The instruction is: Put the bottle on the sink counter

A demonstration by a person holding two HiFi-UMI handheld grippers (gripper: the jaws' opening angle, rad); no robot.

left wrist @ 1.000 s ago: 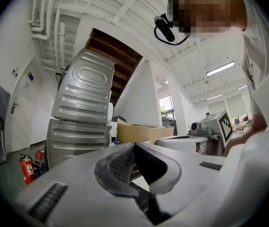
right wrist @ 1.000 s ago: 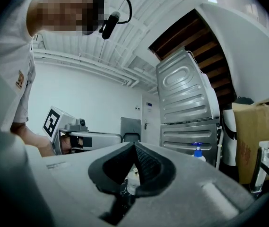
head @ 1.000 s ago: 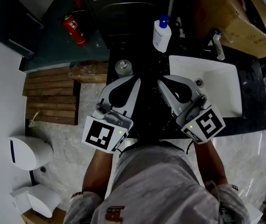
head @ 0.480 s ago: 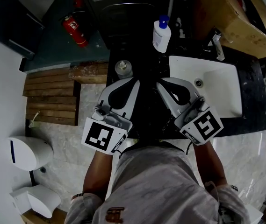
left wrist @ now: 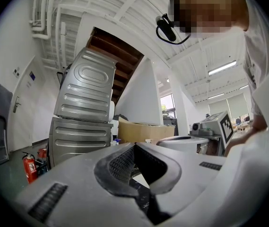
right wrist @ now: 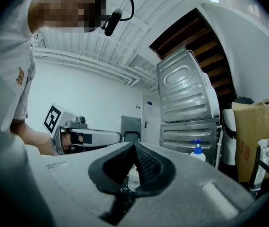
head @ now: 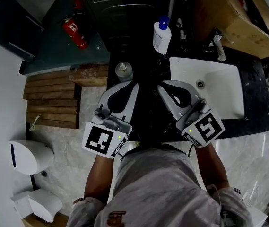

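One dark sink counter (head: pixel 147 112) fills the middle, with a white basin (head: pixel 214 86) in its right half. Over it, the left gripper (head: pixel 134 83) and right gripper (head: pixel 160 85) are both clenched on nothing. A pump bottle (head: pixel 161 37) stands at the back. A small capped bottle (head: pixel 124 71) stands at the counter's left edge, just ahead of the left gripper.

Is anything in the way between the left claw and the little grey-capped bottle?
No, nothing that shows. The bottle stands just ahead of the tip of the shut left claw, with only a small open gap between them.
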